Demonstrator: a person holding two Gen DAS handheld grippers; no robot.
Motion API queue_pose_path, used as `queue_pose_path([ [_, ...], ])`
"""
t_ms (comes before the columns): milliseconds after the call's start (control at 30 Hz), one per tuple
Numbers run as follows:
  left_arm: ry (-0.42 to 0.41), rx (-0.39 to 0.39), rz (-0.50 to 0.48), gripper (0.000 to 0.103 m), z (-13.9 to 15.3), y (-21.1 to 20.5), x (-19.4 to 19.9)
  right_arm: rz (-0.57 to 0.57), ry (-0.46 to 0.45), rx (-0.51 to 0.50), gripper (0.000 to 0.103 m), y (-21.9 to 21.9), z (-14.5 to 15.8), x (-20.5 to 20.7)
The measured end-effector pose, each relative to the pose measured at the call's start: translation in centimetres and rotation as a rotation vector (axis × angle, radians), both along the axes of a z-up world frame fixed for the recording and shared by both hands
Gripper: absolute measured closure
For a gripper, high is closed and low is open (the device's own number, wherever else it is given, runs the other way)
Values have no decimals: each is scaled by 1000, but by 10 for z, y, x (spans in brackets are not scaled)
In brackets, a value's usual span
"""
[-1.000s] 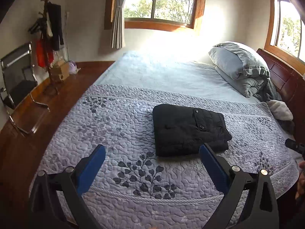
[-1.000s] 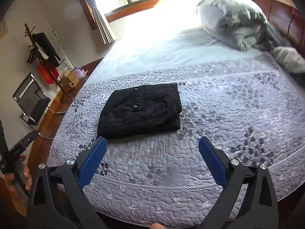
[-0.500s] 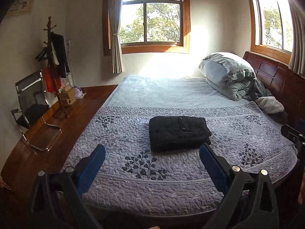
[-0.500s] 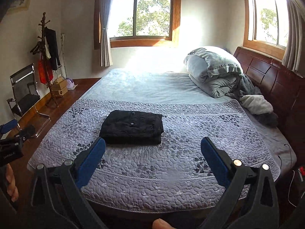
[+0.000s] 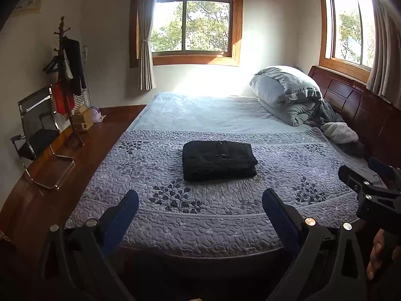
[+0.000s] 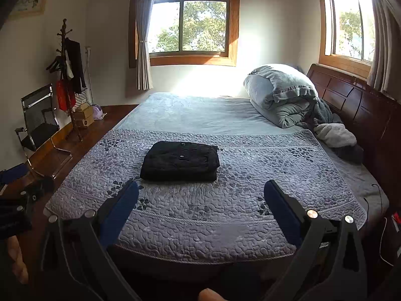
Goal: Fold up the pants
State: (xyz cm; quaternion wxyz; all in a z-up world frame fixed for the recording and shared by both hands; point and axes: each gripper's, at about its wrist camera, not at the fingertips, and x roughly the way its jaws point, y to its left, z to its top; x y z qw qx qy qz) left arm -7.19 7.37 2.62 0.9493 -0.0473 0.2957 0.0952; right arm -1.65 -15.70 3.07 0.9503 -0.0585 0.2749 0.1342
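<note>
The black pants (image 5: 218, 160) lie folded into a flat rectangular bundle on the grey quilted bedspread (image 5: 225, 208), near the middle of the bed; they also show in the right wrist view (image 6: 180, 161). My left gripper (image 5: 200, 200) is open and empty, held back from the foot of the bed, well short of the pants. My right gripper (image 6: 201, 193) is open and empty too, also back from the bed edge. The right gripper's body (image 5: 371, 195) shows at the right edge of the left wrist view.
A pile of grey pillows and bedding (image 5: 288, 92) sits by the wooden headboard (image 5: 361, 110) at the right. A chair (image 5: 37, 135) and a coat stand (image 5: 70, 75) stand on the wood floor at the left. Two windows are in the walls.
Both grippers have pulled back and up from the bed, so the pants look smaller and farther away and the whole room shows. Both stay open and empty.
</note>
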Motion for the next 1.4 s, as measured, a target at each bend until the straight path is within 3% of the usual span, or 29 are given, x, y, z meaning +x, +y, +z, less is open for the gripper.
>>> queue_pose_path([
  [100,-11,-18,8,4,3,-1,-8,12,0,7,3,2,3,-7],
  [267,-32,32,4,4,9,-7,-21,20,-28,8,3,6,10,-19],
  [433,-57,-6,-54,4,13,-10,-28,33,-19,8,3,10,7,-21],
  [800,9,-9,31,4,4,-5,-3,52,0,6,3,15,-4,-3],
  [967,11,55,117,4,-2,-5,0,55,15,4,3,17,-9,0],
  [1233,27,-23,60,4,-3,-1,4,46,15,6,3,16,-8,2],
  [1400,28,-14,56,4,-1,2,3,24,20,17,3,10,-7,6],
])
